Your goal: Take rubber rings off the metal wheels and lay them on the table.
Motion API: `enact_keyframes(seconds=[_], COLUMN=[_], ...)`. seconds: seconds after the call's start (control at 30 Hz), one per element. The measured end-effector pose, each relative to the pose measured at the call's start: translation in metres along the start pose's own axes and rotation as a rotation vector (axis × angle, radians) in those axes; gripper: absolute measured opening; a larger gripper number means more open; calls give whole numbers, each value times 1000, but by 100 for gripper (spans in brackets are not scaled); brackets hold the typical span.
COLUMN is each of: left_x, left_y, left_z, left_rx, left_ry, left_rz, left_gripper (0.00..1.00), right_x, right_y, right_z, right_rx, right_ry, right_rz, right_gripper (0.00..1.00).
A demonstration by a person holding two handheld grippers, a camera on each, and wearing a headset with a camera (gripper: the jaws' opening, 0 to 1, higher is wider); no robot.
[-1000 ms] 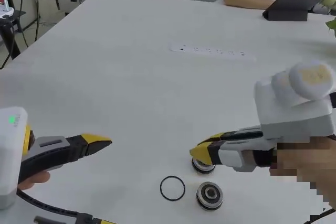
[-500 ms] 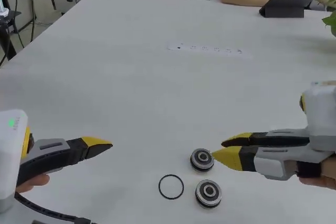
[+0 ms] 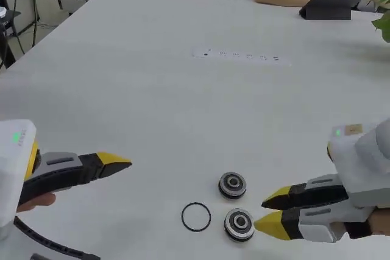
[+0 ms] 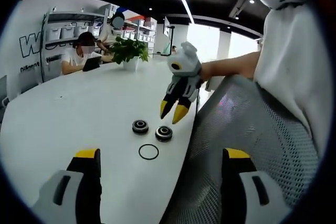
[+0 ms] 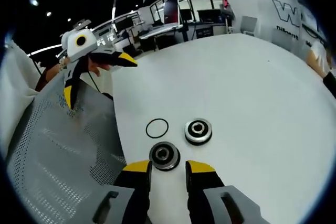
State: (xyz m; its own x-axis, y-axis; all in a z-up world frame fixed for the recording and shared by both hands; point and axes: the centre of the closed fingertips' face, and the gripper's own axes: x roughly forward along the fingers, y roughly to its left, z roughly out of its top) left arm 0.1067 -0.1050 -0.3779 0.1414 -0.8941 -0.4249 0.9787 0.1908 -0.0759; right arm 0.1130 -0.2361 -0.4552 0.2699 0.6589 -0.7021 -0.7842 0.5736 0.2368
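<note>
Two metal wheels lie near the table's front edge: a far wheel [image 3: 232, 184] [image 5: 198, 131] with a paler rim and a near wheel [image 3: 239, 224] [image 5: 164, 155] with a dark rubber rim. A loose black rubber ring [image 3: 195, 217] [image 5: 157, 128] lies flat just left of them. My right gripper [image 3: 272, 211] [image 5: 169, 167] is open by a narrow gap and holds nothing. Its tips sit just right of the near wheel. My left gripper [image 4: 161, 153] is wide open and holds nothing. Its upper finger [image 3: 113, 161] hovers well left of the ring.
A white power strip [image 3: 241, 57] lies at mid-table. At the far edge a person sits by a dark tablet [image 3: 332, 5], with plant leaves [image 3: 384, 22] at the right. A grey mesh chair [image 4: 247, 129] stands close to the table's front edge.
My right gripper has drawn back from the far wheel, moving right and toward me, and now sits beside the near wheel. The left gripper has stayed put.
</note>
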Motion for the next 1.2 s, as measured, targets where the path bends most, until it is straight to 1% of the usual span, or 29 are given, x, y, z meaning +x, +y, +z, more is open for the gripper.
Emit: enact_keyframes(seconds=[0.07,0.1,0.17,0.23,0.27,0.3,0.37,0.4,0.43,0.47,0.53,0.6,0.67,0.77,0.83,0.87,0.93,1.0,1.07,1.2], left_x=[-2,-2,-3,-3,-3,-3,-1,0,2,4,10,19,28,40,49,55,64,72,79,97], left_y=[2,4,8,13,16,20,23,23,24,25,23,21,17,11,5,3,0,-3,-5,-8], left_z=[11,19,29,37,43,52,66,70,77,81,90,95,96,96,92,90,88,86,83,73], left_rx=[12,21,35,45,56,75,91,95,112,125,159,185,192,195,228,246,259,255,261,286], left_ry=[-21,-32,-36,-38,-47,-69,-97,-101,-107,-111,-119,-129,-127,-122,-95,-85,-70,-57,-45,-16], left_rz=[0,2,7,17,26,36,36,36,34,31,17,3,-27,-64,-98,-104,-121,-146,-161,-184], left_gripper=[94,94,94,94,94,93,91,89,87,87,87,84,80,78,75,73,70,67,63,55], right_x=[1,1,2,4,5,7,9,10,11,11,12,12,13,14,14,15,15,15,16,16], right_y=[2,2,3,5,7,9,12,12,12,11,9,8,8,8,8,7,7,7,8,7], right_z=[-1,-2,-4,-6,-7,-8,-9,-10,-12,-13,-14,-14,-13,-13,-12,-12,-11,-12,-12,-12], right_rx=[-9,-15,-19,-28,-40,-54,-74,-78,-82,-85,-102,-110,-117,-121,-119,-122,-123,-116,-116,-119], right_ry=[4,12,19,29,35,40,49,53,59,64,72,71,63,64,58,55,55,56,57,59], right_rz=[6,5,7,15,22,29,36,39,41,39,26,21,20,16,15,13,10,12,14,11], right_gripper=[25,25,26,27,27,28,29,30,31,31,32,34,35,35,35,35,34,33,32,29])
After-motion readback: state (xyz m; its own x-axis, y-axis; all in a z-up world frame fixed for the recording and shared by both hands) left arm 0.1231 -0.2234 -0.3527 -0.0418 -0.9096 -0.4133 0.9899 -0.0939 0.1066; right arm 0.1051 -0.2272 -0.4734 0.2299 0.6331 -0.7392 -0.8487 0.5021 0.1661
